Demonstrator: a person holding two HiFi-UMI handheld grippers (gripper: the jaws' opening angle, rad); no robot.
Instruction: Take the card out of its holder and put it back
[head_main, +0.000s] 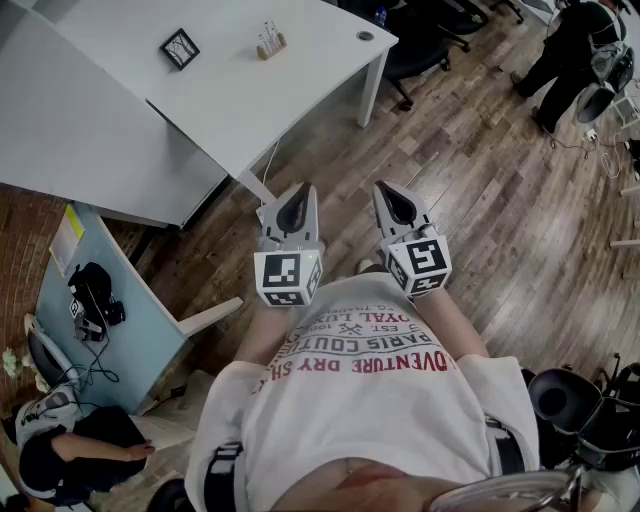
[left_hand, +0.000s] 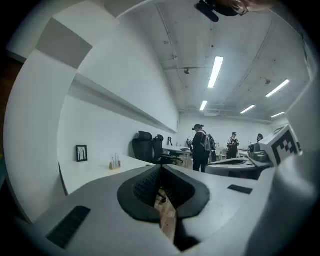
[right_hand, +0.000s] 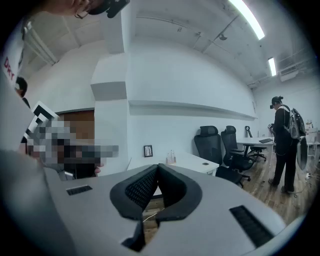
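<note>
The card holder (head_main: 270, 43), a small wooden block with a clear card standing in it, sits on the white table (head_main: 230, 100) far ahead. It also shows small in the left gripper view (left_hand: 115, 163) and the right gripper view (right_hand: 171, 158). Both grippers hang side by side in front of the person's chest, above the wooden floor and well short of the table. My left gripper (head_main: 298, 192) is shut with nothing in it, its jaws meeting at the tips (left_hand: 161, 168). My right gripper (head_main: 391, 188) is likewise shut and empty (right_hand: 158, 166).
A small black picture frame (head_main: 180, 47) stands on the table left of the holder. Black office chairs (head_main: 420, 40) sit beyond the table's right end. A person stands at the far right (head_main: 570, 55); another sits at the lower left (head_main: 70, 445) by a blue partition (head_main: 120, 330).
</note>
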